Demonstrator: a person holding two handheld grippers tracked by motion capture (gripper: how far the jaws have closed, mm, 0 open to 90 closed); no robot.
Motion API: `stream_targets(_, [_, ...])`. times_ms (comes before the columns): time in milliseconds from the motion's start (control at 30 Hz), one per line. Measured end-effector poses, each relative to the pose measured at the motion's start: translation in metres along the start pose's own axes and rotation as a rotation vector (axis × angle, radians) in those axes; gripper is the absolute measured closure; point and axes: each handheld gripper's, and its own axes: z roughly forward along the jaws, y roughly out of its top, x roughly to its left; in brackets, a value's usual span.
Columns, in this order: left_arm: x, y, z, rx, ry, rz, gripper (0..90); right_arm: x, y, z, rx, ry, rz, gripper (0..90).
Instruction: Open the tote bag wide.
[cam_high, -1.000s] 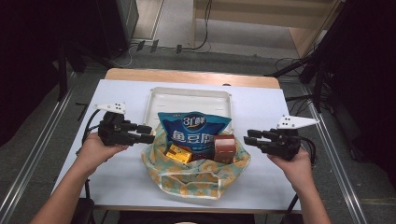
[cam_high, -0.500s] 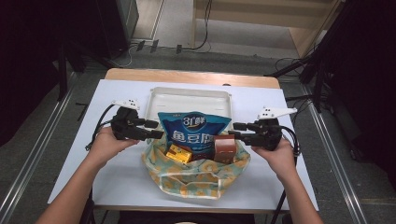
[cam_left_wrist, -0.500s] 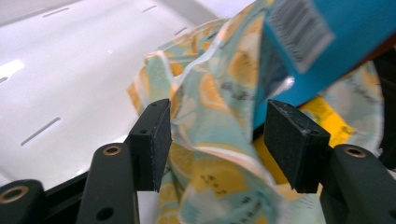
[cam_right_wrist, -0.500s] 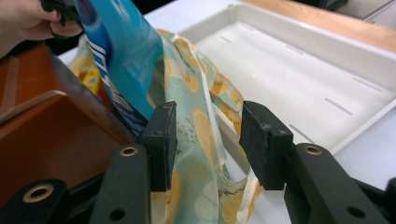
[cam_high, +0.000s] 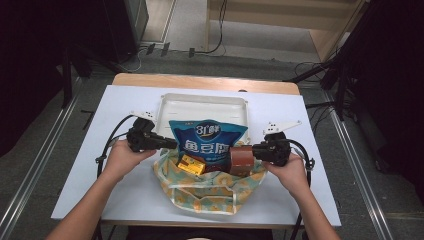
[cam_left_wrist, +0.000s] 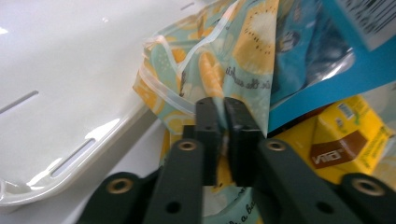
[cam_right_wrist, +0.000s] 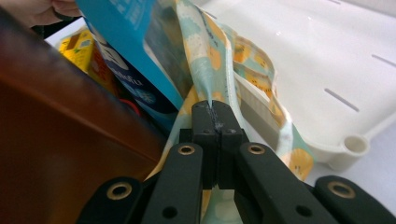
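Three snacks in patterned bag (cam_high: 200, 187), blue pouch (cam_high: 207, 142), yellow carton (cam_high: 192, 164), brown box (cam_high: 242, 161)

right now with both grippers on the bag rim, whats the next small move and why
Probably pull the rims gently apart: the left gripper and right gripper are each shut on the fruit-patterned plastic bag, and widening its mouth would free the blue snack packet.
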Motion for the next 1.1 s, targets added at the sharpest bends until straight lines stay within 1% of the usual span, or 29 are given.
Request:
stream_targets(100, [0.003,-0.002,0.002,-0.004,0.013,-0.011,88.7,-0.002,-0.002,-0.002,-0.010,-0.027,0.003,90.0])
stream_targets(200, [0.010,-0.008,0.005,-0.015,0.016,-0.034,88.8,-0.004,-0.006,-0.002,-0.008,-0.060,-0.003,90.0])
stream_targets(233, [0.012,-0.011,0.006,-0.013,0.022,-0.042,88.7,-0.005,-0.007,-0.001,-0.004,-0.061,0.001,90.0])
stream_targets(267, [0.014,-0.012,0.008,-0.006,0.018,-0.047,88.8,-0.007,-0.009,0.001,-0.001,-0.068,0.002,90.0])
stream_targets(300, [0.015,-0.013,0.010,0.001,0.026,-0.046,88.7,-0.008,-0.011,0.002,0.004,-0.076,0.003,90.0])
stream_targets(367, [0.015,-0.015,0.012,0.001,0.030,-0.041,88.8,-0.010,-0.015,0.005,0.001,-0.079,0.006,90.0])
stream_targets(400, [0.016,-0.016,0.013,0.000,0.026,-0.041,88.8,-0.012,-0.018,0.005,-0.013,-0.082,0.010,90.0])
stream_targets(433, [0.017,-0.018,0.014,-0.004,0.027,-0.046,88.8,-0.014,-0.021,0.006,-0.025,-0.081,0.011,90.0])
stream_targets(467, [0.018,-0.019,0.015,-0.008,0.021,-0.051,88.7,-0.015,-0.023,0.006,-0.027,-0.079,0.015,90.0])
stream_targets(500, [0.019,-0.021,0.017,-0.005,0.015,-0.061,88.7,-0.016,-0.026,0.007,-0.028,-0.077,0.009,90.0])
stream_targets(567, [0.021,-0.024,0.020,0.003,0.018,-0.060,88.7,-0.018,-0.031,0.012,-0.001,-0.079,0.005,90.0])
stream_targets(633, [0.022,-0.026,0.023,0.027,0.029,-0.061,88.7,-0.018,-0.034,0.016,0.023,-0.090,0.002,90.0])
stream_targets(700, [0.024,-0.027,0.025,0.030,0.025,-0.063,88.6,-0.020,-0.037,0.020,0.035,-0.088,0.005,90.0])
stream_targets(767, [0.026,-0.029,0.026,0.026,0.009,-0.068,88.5,-0.023,-0.041,0.023,0.032,-0.080,0.019,90.0])
stream_targets(833, [0.028,-0.032,0.027,0.012,-0.005,-0.065,88.5,-0.026,-0.044,0.025,0.036,-0.071,0.034,90.0])
stream_targets(900, [0.032,-0.034,0.029,0.026,-0.007,-0.080,88.2,-0.029,-0.046,0.028,0.044,-0.071,0.037,90.0])
stream_targets(933, [0.033,-0.036,0.031,0.033,-0.007,-0.082,88.1,-0.029,-0.047,0.030,0.048,-0.075,0.028,90.0])
stream_targets(967, [0.034,-0.037,0.032,0.046,-0.007,-0.069,88.0,-0.029,-0.047,0.031,0.056,-0.079,0.022,90.0])
stream_targets(1033, [0.037,-0.039,0.033,0.053,-0.017,-0.049,87.7,-0.029,-0.049,0.035,0.079,-0.092,0.000,90.0])
stream_targets(1100, [0.041,-0.041,0.034,0.055,-0.034,-0.076,87.7,-0.030,-0.050,0.038,0.095,-0.098,-0.008,90.0])
